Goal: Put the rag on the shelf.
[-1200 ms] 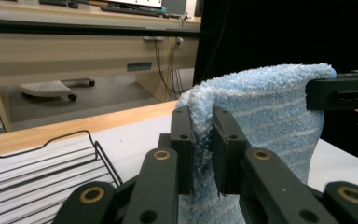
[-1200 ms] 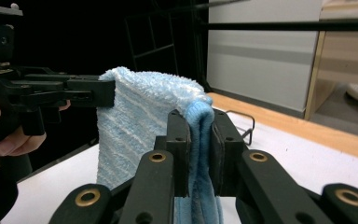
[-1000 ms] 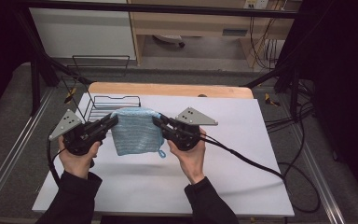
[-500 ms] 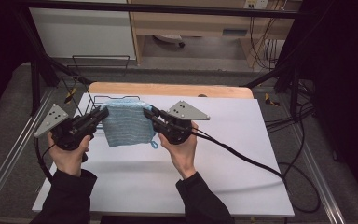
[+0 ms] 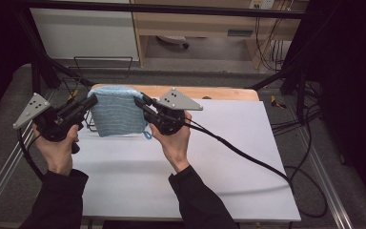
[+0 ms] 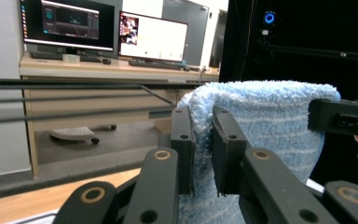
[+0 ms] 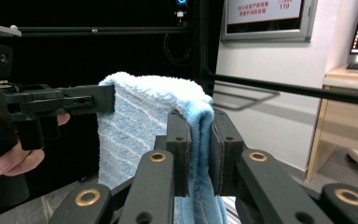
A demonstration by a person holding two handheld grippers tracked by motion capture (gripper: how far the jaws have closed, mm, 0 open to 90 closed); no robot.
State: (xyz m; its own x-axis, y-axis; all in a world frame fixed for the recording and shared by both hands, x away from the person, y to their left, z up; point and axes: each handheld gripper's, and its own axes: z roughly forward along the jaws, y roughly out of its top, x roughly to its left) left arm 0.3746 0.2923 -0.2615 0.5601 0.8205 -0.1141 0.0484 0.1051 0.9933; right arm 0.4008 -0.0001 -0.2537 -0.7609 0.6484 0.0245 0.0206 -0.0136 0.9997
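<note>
- I am holding the blue towel (image 5: pixel 116 113) above the table's (image 5: pixel 228 157) far left, each upper corner pinched: left gripper (image 5: pixel 89 101), right gripper (image 5: pixel 139 101).
- Pulling apart is risking a corner slipping free.

Both arms raised over the table, left gripper (image 5: pixel 91 100) and right gripper (image 5: pixel 138 101) each clamped on the towel (image 5: pixel 116 113).

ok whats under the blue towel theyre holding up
The blue towel hangs off the white table, pinched between the left gripper and right gripper. A wire rack pokes out beside it; most of the rack is covered.
</note>
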